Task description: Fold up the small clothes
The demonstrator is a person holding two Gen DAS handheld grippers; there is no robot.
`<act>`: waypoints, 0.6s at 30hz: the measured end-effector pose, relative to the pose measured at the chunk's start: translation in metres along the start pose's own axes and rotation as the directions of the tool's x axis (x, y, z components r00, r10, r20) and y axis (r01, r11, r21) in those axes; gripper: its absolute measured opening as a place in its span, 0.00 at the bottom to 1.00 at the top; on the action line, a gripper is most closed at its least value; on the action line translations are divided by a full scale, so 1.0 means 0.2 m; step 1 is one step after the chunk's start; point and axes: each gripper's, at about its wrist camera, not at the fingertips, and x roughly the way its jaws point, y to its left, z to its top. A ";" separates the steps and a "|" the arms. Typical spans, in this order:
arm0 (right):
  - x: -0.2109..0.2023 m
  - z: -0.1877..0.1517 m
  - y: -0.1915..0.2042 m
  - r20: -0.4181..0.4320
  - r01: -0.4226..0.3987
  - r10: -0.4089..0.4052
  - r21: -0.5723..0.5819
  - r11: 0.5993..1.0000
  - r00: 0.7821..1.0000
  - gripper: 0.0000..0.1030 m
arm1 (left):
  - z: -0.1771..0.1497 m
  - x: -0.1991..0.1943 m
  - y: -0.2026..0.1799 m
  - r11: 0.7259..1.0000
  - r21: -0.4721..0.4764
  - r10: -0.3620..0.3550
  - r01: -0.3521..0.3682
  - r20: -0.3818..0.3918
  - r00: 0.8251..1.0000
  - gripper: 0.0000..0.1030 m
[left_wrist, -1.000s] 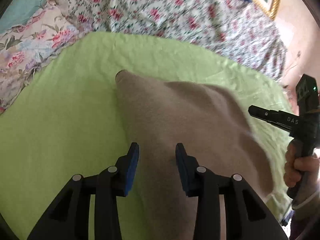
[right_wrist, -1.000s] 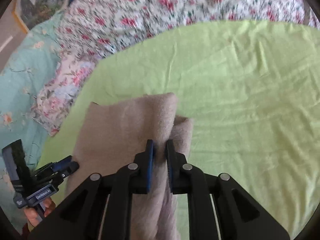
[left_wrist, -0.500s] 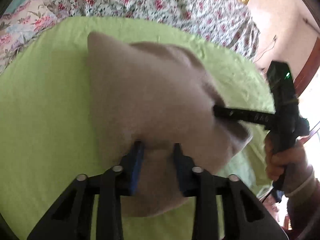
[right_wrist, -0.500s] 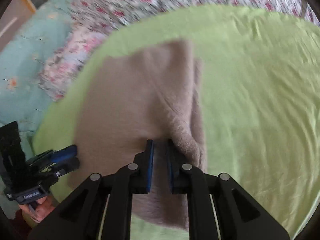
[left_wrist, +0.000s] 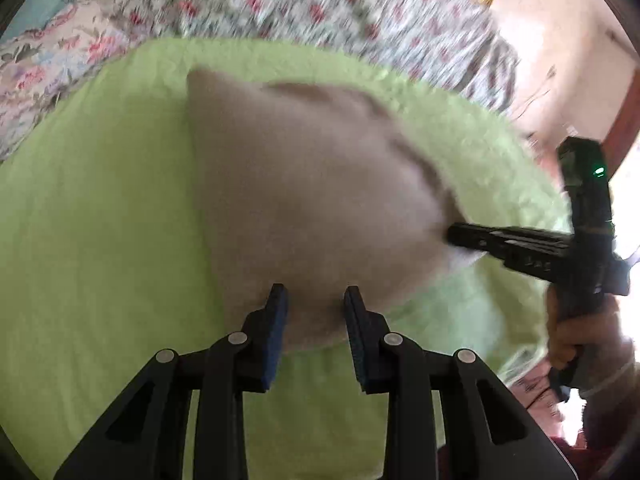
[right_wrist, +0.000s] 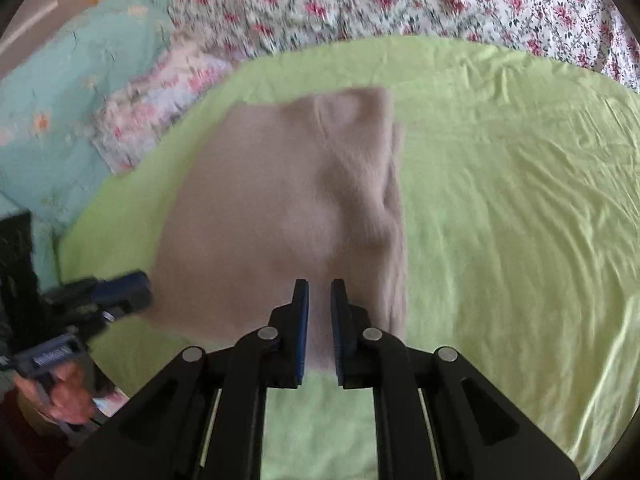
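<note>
The left gripper point(left_wrist: 316, 300) has its blue-padded jaws set fairly narrow, with the near edge of a beige garment point(left_wrist: 312, 200) bunched between them. From its own camera I cannot tell whether the pads are pressing on the cloth or merely standing to either side of it. The right gripper point(right_wrist: 319, 296) is nearly closed, its jaws pinching a fold of the same garment's near edge, toward its right-hand corner.

From the left wrist view, the right gripper point(left_wrist: 460, 236) comes in from the right edge of the picture with its tip buried in the garment's right side, and the hand point(left_wrist: 576, 336) that holds it shows below. From the right wrist view, the left gripper point(right_wrist: 132, 284) sits at the garment's lower left corner, its blue pad just against the cloth, with a hand point(right_wrist: 60, 392) gripping the handle beneath.

The garment point(right_wrist: 288, 208) is soft and fleecy, spread over a lime green sheet point(left_wrist: 100, 220) that covers the middle of the bed. Its far edge lies flat toward the far side of the sheet. Along its right side a second layer of cloth peeks out from under the top one. The sheet point(right_wrist: 500, 200) is creased and bare to the right of the garment.

Beyond the sheet's far edge lies a white quilt with red flowers point(right_wrist: 440, 0), and at the far left corner a pale turquoise cover point(right_wrist: 80, 72).
</note>
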 end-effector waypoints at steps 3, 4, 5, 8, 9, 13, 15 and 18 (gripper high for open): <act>0.06 -0.05 -0.07 -0.006 -0.010 0.011 0.062 0.998 1.000 0.11 | -0.01 0.04 0.00 1.000 -0.015 0.008 -0.008 -0.006 1.000 0.28; 0.06 -0.05 -0.08 0.003 -0.018 0.018 0.075 0.997 1.000 0.11 | 0.00 0.04 0.00 1.000 -0.018 0.010 -0.010 -0.007 1.000 0.28; 0.06 -0.05 -0.08 0.003 -0.017 0.017 0.076 0.997 1.000 0.11 | 0.00 0.04 0.00 1.000 -0.018 0.013 -0.013 -0.006 1.000 0.29; 0.05 -0.05 -0.07 0.005 -0.004 0.004 0.059 0.998 1.000 0.11 | -0.01 0.03 0.00 1.000 -0.022 0.013 -0.014 -0.006 1.000 0.29; 0.05 -0.06 -0.07 0.006 -0.002 0.001 0.056 0.998 1.000 0.11 | -0.01 0.03 0.00 1.000 -0.025 0.011 -0.011 -0.005 1.000 0.29; 0.03 -0.07 -0.07 0.012 0.006 -0.007 0.060 0.998 1.000 0.11 | -0.02 0.00 0.00 1.000 -0.023 0.017 -0.017 0.002 1.000 0.29; 0.02 -0.07 -0.06 0.008 0.022 -0.023 0.052 0.998 1.000 0.11 | -0.03 -0.01 0.00 1.000 -0.018 0.024 -0.024 0.006 1.000 0.29; 0.02 -0.07 -0.06 0.000 0.033 -0.033 0.052 0.998 0.999 0.11 | -0.03 0.02 0.02 1.000 -0.017 0.024 -0.024 -0.001 1.000 0.29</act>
